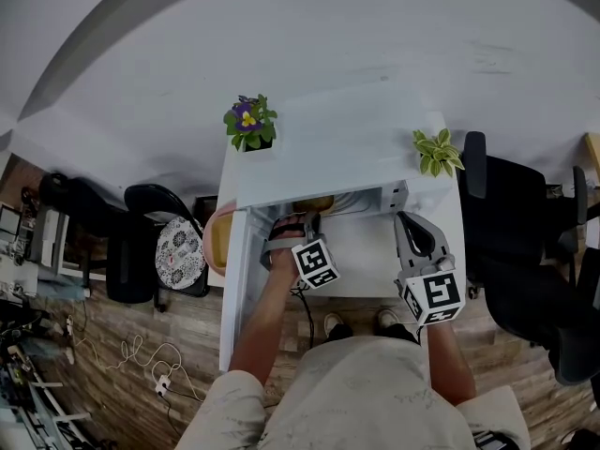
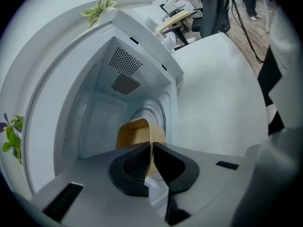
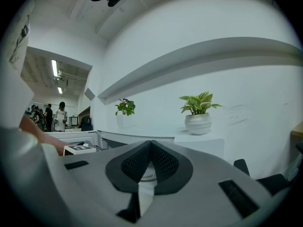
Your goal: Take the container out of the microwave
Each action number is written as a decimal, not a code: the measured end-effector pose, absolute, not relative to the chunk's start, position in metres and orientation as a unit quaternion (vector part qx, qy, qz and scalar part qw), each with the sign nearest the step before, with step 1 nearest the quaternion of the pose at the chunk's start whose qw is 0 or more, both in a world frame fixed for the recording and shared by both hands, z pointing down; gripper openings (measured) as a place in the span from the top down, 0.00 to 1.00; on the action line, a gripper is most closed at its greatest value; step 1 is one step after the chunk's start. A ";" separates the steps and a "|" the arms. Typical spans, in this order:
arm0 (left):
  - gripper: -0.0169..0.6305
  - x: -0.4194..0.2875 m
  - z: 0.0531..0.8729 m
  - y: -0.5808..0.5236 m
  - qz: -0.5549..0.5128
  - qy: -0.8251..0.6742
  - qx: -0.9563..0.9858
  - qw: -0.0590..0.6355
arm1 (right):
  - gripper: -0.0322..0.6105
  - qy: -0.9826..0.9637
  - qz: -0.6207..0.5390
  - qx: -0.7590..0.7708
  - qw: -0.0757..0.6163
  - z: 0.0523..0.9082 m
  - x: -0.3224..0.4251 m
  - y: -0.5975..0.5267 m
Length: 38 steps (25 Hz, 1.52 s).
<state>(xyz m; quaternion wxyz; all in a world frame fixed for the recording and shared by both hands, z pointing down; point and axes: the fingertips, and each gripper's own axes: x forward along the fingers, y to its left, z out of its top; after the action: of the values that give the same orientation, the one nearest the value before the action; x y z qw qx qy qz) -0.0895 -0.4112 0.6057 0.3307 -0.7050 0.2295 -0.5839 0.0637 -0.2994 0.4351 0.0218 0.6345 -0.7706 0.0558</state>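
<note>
A white microwave (image 1: 319, 172) stands on a white table (image 1: 370, 251) with its door (image 1: 234, 289) swung open to the left. Inside its cavity (image 2: 109, 103) sits a tan container (image 2: 135, 134), also glimpsed as a tan container (image 1: 314, 203) in the head view. My left gripper (image 2: 151, 148) reaches into the opening, and its black pads press on the container's thin rim wall. In the head view the left gripper (image 1: 298, 221) sits at the cavity's mouth. My right gripper (image 3: 151, 143) is shut with nothing between its pads; the right gripper (image 1: 405, 221) is held level outside the microwave, to the right.
On top of the microwave stand a purple-flowered plant (image 1: 249, 123) at the left and a green plant in a white pot (image 1: 436, 151) at the right. Black office chairs (image 1: 525, 251) stand to the right and black chairs (image 1: 141, 242) to the left. Cables (image 1: 141, 359) lie on the wooden floor.
</note>
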 end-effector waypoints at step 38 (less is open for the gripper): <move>0.93 -0.083 0.581 -0.312 -0.608 0.283 -0.698 0.252 | 0.93 -0.838 0.059 0.540 0.043 0.453 0.061 -0.277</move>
<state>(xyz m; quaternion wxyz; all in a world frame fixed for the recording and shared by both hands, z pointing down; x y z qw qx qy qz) -0.0831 -0.3121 0.5814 0.2520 -0.6979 0.2833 -0.6076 0.0613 -0.2767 0.4535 0.0428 0.5404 -0.8383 0.0587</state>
